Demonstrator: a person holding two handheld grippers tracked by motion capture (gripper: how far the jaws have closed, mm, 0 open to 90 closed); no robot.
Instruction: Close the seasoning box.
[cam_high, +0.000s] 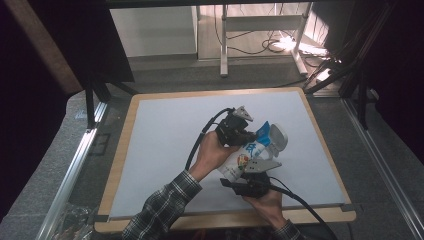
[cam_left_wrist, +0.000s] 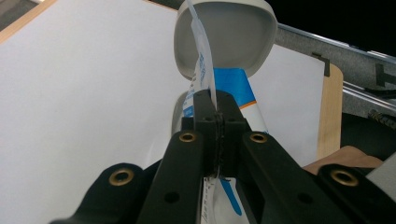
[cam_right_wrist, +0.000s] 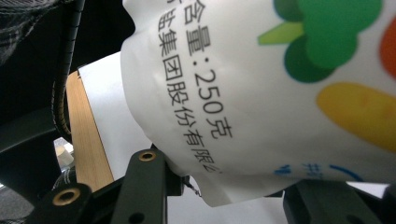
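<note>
A white soft package (cam_high: 239, 162) printed with blue marks and vegetable pictures is held tilted above the white mat (cam_high: 165, 145). Its pale rounded lid (cam_high: 278, 138) points to the far right. My left gripper (cam_high: 251, 136) comes in from the left, shut on a thin film flap (cam_left_wrist: 203, 65) that rises in front of the lid (cam_left_wrist: 233, 35). My right gripper (cam_high: 243, 175) grips the lower body of the package from the near side. In the right gripper view the package (cam_right_wrist: 261, 88) bulges between the two jaws, which press on its sides at my right gripper (cam_right_wrist: 233, 189).
The mat lies on a wooden board (cam_high: 118, 170) whose edges show on every side. Metal rails (cam_high: 75, 165) run along the left and right. Beyond the far edge stand desk legs (cam_high: 223, 45) and loose cables (cam_high: 272, 46). A plaid sleeve (cam_high: 160, 210) enters from below.
</note>
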